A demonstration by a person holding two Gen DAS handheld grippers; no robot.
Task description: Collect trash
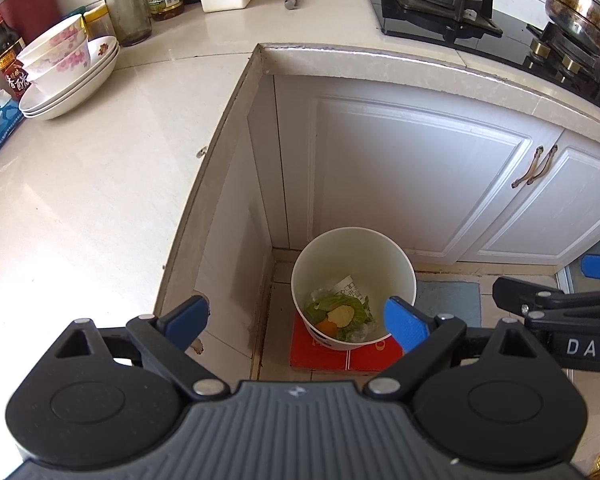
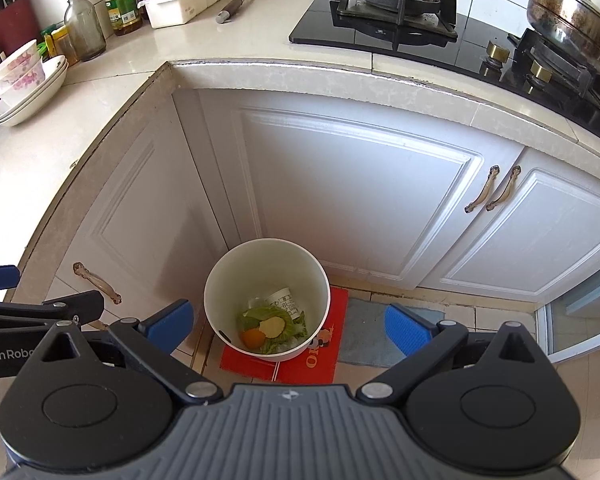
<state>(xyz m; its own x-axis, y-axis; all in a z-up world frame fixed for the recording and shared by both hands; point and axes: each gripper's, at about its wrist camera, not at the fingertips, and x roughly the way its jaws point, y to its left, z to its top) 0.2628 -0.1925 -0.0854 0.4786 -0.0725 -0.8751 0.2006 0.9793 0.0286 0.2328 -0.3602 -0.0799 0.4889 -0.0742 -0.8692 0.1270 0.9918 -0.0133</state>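
- Left gripper (image 1: 296, 320) and right gripper (image 2: 286, 322): both hang side by side above the floor with blue fingers (image 2: 404, 334) spread wide, holding nothing.
- White bin (image 2: 220, 292) stands below on a red mat (image 2: 316, 364) in the cabinet corner.
- Inside the bin: a lettuce leaf (image 2: 278, 316), an orange scrap (image 2: 252, 337), a printed cup (image 2: 286, 303).
- Farther off, the bench (image 1: 80, 208) carries stacked bowls (image 1: 66, 76).

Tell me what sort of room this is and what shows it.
A home kitchen, most likely. A gas stove with a lidded steel pot sits on the L-shaped countertop, with stacked bowls and condiment bottles nearby. A white trash bin with food scraps stands on the floor by the white cabinets.
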